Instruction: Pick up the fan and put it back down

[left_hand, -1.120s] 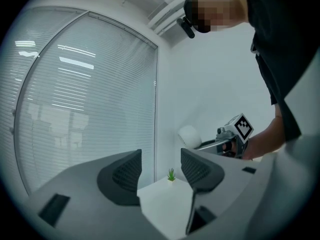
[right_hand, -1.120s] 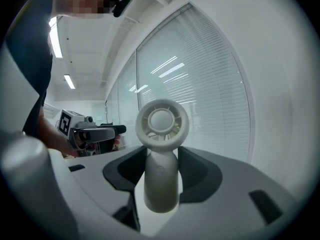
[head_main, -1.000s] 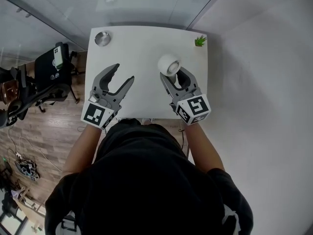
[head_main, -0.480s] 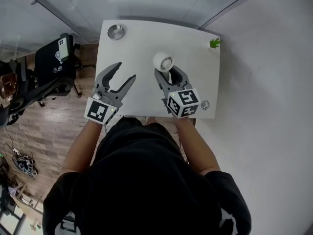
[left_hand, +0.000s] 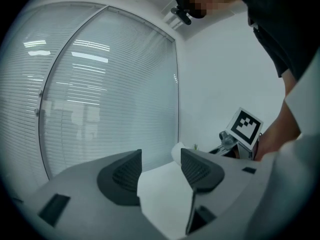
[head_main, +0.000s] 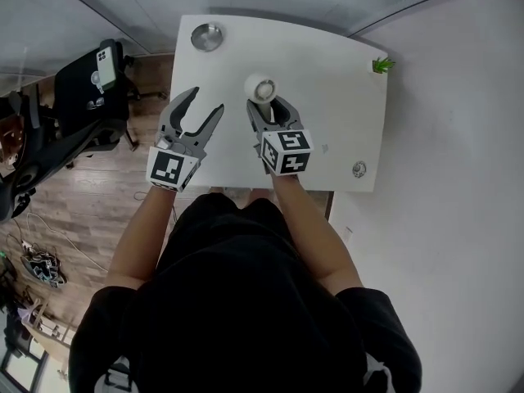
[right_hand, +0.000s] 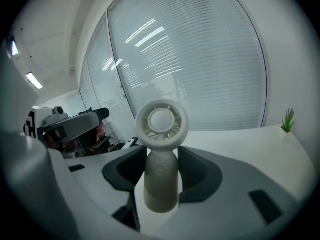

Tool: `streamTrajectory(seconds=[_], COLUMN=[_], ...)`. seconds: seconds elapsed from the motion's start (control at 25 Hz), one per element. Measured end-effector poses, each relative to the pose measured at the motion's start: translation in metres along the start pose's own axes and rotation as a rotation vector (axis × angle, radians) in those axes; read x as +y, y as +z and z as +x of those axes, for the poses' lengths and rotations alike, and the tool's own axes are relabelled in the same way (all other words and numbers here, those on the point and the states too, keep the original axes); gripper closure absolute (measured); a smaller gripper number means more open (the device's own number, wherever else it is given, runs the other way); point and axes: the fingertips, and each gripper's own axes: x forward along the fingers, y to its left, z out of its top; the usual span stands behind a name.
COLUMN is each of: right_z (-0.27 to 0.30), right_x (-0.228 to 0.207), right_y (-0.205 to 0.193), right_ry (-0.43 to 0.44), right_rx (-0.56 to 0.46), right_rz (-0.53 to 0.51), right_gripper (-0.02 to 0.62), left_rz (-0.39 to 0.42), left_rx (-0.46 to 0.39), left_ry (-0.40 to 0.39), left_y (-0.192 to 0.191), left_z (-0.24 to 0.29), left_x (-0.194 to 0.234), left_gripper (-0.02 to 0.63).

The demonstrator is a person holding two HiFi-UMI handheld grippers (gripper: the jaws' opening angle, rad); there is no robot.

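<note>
The white handheld fan (right_hand: 161, 154) stands upright over the near part of the white table (head_main: 327, 80). The right gripper (head_main: 270, 115) is clamped on its handle. The left gripper (head_main: 203, 106) hangs just beside it, jaws wide and empty. This looks like the put-down step, which calls for lowering the fan until its base rests, then releasing.

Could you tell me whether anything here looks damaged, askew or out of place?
Nothing stands out: the fan looks intact and upright in the right gripper, and the plant and dish stand at far corners of the table.
</note>
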Motion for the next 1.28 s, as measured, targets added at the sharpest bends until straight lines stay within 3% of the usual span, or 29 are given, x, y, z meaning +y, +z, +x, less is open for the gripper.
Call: streamTrajectory(seconds=[0.72,1.04,1.28], right_z=[0.119,0.138,0.149], right_x=[-0.022,-0.034,-0.034], right_y=[-0.080,-0.106,-0.123], right_ry=[-0.227,-0.361,-0.405], right_rx=[0.181,0.268,0.307], right_rz=[0.091,0.111,0.132], right_gripper=[0.399,0.399,0.399], left_rz=[-0.045,-0.064,-0.079], left_rx=[0.092,0.132,0.151], left_ry=[0.064,0.053,0.047], left_y=[-0.088,-0.101,-0.104], left_z=[0.027,0.024,0.007], left_x=[0.066,0.075,0.081], left_gripper=[0.354,0.356,0.357])
